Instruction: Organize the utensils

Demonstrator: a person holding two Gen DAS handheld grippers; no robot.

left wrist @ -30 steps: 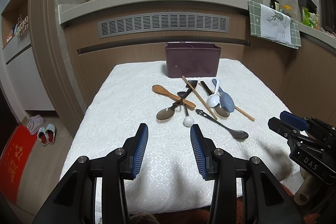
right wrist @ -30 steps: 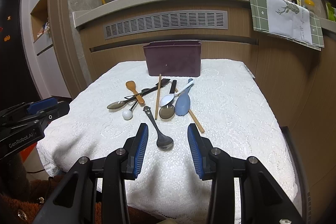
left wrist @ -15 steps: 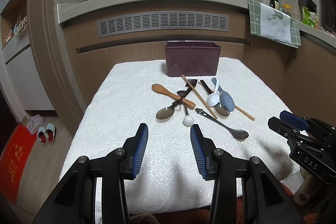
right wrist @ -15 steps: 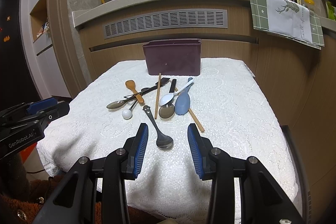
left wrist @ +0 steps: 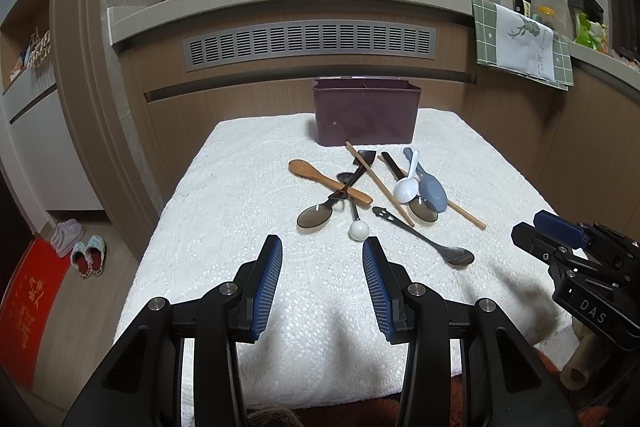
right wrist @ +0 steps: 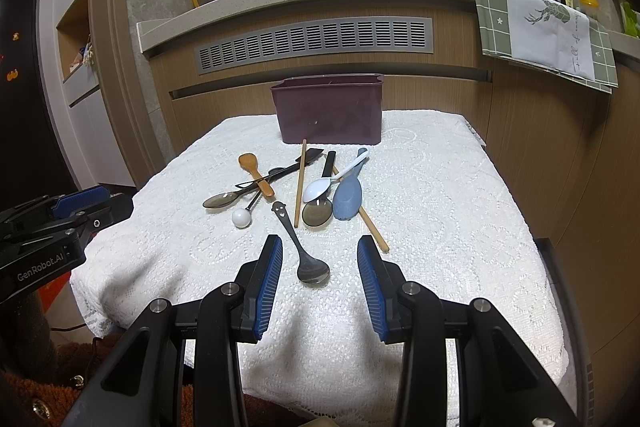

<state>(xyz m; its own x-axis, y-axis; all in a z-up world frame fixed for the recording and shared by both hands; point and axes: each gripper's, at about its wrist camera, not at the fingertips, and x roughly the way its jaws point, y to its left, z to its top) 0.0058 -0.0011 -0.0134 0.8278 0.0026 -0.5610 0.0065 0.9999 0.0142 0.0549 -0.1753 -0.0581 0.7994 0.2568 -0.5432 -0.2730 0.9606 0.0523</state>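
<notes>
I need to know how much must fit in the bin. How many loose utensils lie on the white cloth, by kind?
Spoons: 7, e.g. brown wooden spoon, dark metal smiley-handled spoon, white plastic spoon, grey-blue spoon
Wooden chopsticks: 2
Total: 9

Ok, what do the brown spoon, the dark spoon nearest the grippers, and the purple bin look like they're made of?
Brown spoon: likely wood, with a matte, warm brown surface and no glare. Dark spoon: probably metal, thin with a grey sheen on the bowl and a cut-out face on the handle end. Purple bin: looks like molded plastic, with smooth, uniform, slightly dull walls.
</notes>
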